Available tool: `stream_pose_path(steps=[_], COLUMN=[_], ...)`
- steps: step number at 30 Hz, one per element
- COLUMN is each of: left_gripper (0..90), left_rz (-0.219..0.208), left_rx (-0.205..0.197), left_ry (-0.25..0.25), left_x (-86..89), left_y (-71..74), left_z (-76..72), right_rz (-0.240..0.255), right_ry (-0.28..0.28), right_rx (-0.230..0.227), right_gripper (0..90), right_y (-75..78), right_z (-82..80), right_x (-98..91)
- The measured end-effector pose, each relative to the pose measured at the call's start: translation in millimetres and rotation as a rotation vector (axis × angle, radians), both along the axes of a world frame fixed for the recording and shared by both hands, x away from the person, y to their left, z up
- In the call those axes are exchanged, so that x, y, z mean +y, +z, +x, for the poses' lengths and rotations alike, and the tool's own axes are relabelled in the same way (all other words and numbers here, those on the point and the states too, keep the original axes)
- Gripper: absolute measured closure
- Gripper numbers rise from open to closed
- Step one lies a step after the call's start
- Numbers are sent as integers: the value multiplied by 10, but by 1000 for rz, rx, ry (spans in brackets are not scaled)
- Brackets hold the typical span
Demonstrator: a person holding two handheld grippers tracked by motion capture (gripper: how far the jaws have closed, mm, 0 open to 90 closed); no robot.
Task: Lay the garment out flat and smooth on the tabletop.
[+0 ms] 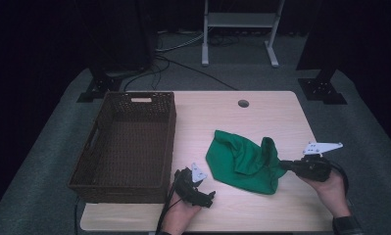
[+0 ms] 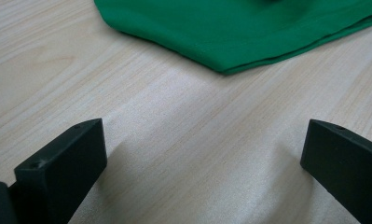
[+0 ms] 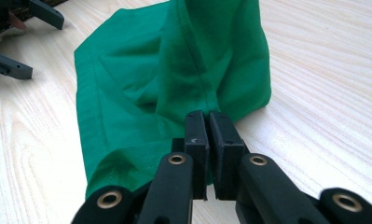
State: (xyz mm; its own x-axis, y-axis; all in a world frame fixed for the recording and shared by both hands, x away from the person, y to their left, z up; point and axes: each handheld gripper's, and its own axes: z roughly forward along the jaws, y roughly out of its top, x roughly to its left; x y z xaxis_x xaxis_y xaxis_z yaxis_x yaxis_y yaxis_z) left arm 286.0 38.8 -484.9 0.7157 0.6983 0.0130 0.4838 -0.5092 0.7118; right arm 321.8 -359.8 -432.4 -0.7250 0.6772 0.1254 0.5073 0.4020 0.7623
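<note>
Far left of the tabletop (image 1: pixel 261 110): a dark brown woven basket (image 1: pixel 127 147) stands with its long side running away from the person, its right wall close to the left hand-held gripper.

Left hand-held gripper (image 1: pixel 210 197): held low near the front edge of the tabletop, just right of the basket's near corner and pointing toward the cloth. Its jaws stand wide apart, with bare wood between them and nothing gripped. From its own camera, the near hem of the cloth lies ahead of the jaws, apart from them.

Centre: a green cloth (image 1: pixel 242 161) lies crumpled on the tabletop, right of the basket and between the two hand-held grippers. Most of it rests flat; its right edge is drawn up into a raised fold.

Right hand-held gripper (image 1: pixel 282 165): held level at the cloth's right side, pointing left. Its jaws are pressed together on the raised fold of the green cloth (image 3: pixel 174 70), the fabric pinched between the pads and rising from them.
</note>
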Motion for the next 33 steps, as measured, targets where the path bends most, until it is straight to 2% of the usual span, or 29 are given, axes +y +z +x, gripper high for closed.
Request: stream_pose_path(steps=[33], left_gripper=[0], left_rz=[-1], left_rx=[0], left_ry=[0], left_x=[0], left_y=[0], left_z=[0], right_rz=[-26], right_ry=[-27], right_rx=[27], right_gripper=[877], right_y=[-83], right_z=[-225], right_x=[-190])
